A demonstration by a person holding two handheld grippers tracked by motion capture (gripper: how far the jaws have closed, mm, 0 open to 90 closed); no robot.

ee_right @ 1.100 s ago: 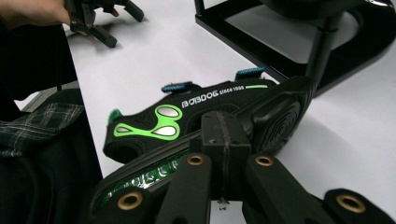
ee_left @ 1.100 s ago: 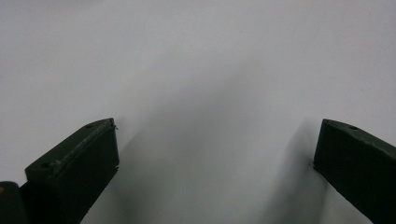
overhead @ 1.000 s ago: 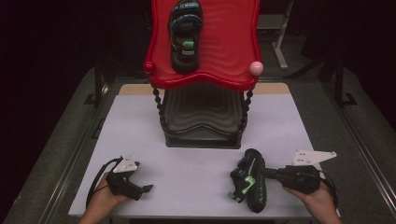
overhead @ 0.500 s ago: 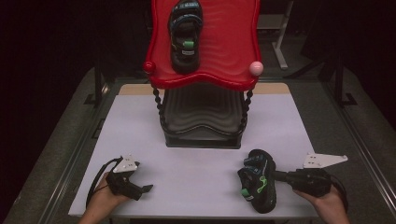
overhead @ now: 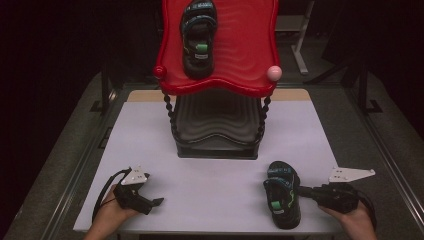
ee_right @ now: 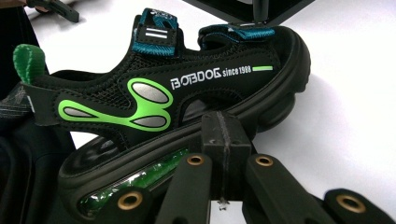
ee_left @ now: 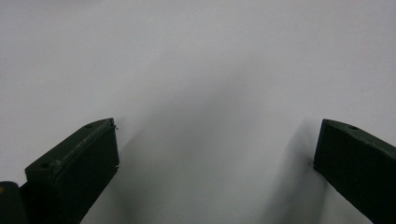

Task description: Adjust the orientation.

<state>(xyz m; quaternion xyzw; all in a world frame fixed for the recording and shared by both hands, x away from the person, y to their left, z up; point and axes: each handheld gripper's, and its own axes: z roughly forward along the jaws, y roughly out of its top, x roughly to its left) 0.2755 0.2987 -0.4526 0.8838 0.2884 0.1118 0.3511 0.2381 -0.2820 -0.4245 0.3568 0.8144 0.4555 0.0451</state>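
Observation:
A black sandal [overhead: 282,200] with green and teal trim lies on the white table [overhead: 215,150] at the front right, toe pointing away. My right gripper [overhead: 306,192] meets its right side, jaws pressed together on the edge of the sole [ee_right: 261,109]. The right gripper view has the sandal [ee_right: 154,93] side-on, close up, and my gripper [ee_right: 224,122] at its sole. A matching sandal [overhead: 198,37] rests on the red top shelf [overhead: 240,55] of the rack. My left gripper [overhead: 152,202] sits at the front left, open over bare table [ee_left: 215,140].
The rack has a black wavy lower shelf [overhead: 217,122] and beaded black posts [overhead: 170,112]. A red ball [overhead: 160,71] and a pink ball [overhead: 274,73] cap its front corners. Dark floor and metal frames surround the table.
My right gripper has drawn back to the right, and the sandal came with it, turning from slanted to toe-away. The left gripper stayed put.

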